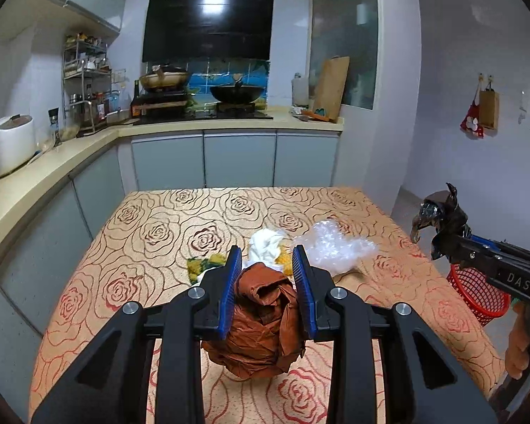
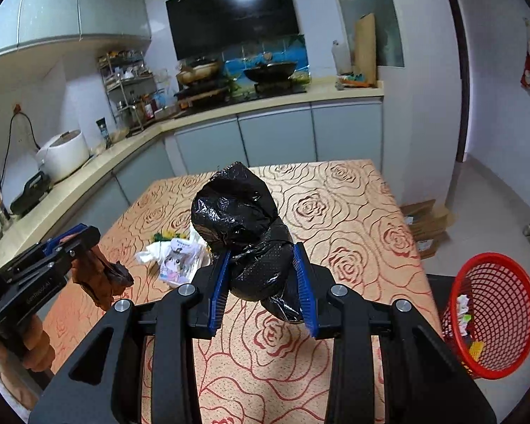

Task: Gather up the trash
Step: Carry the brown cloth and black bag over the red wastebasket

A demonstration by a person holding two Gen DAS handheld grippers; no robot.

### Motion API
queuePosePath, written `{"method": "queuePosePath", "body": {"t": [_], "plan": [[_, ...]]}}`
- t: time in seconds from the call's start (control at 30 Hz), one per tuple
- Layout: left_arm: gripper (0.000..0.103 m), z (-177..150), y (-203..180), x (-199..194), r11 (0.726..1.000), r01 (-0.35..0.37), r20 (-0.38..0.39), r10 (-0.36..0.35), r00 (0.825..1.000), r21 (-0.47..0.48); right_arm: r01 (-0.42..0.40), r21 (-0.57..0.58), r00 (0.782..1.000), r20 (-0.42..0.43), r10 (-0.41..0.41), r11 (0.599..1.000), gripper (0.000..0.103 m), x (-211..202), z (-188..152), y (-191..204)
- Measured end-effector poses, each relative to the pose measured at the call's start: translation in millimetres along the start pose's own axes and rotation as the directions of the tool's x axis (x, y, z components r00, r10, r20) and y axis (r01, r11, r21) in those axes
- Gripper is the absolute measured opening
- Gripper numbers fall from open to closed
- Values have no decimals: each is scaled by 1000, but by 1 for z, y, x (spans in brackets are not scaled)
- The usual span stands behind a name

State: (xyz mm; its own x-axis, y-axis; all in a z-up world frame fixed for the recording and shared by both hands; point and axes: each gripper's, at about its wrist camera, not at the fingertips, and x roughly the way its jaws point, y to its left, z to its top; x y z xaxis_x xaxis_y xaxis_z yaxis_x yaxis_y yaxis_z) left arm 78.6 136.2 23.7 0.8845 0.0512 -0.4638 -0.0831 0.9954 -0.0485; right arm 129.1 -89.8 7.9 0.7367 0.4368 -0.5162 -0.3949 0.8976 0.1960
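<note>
My left gripper is shut on a crumpled brown plastic bag and holds it above the near part of the table. It also shows at the left of the right wrist view. My right gripper is shut on a crumpled black plastic bag, held above the table's right side; that bag shows in the left wrist view too. A red mesh basket with some scraps inside stands on the floor right of the table. White tissue, clear plastic wrap and a printed packet lie on the table.
The table has an orange rose-patterned cloth. A yellow-green scrap lies beside the tissue. Kitchen counters run along the left and back. Flattened cardboard lies on the floor right of the table.
</note>
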Motion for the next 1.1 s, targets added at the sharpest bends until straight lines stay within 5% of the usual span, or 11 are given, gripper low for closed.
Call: {"method": "queuePosePath", "body": {"t": [0.63,1.1], "plan": [[29,16,-69,4,989,119,25,-122,992,83,118,98,990,67,-125,988,34,-44,0,-53],[29,26,-147,25,948,271,0,-275,961,164,227,193,966,78,-245,955,34,-73,-11,-112]]}}
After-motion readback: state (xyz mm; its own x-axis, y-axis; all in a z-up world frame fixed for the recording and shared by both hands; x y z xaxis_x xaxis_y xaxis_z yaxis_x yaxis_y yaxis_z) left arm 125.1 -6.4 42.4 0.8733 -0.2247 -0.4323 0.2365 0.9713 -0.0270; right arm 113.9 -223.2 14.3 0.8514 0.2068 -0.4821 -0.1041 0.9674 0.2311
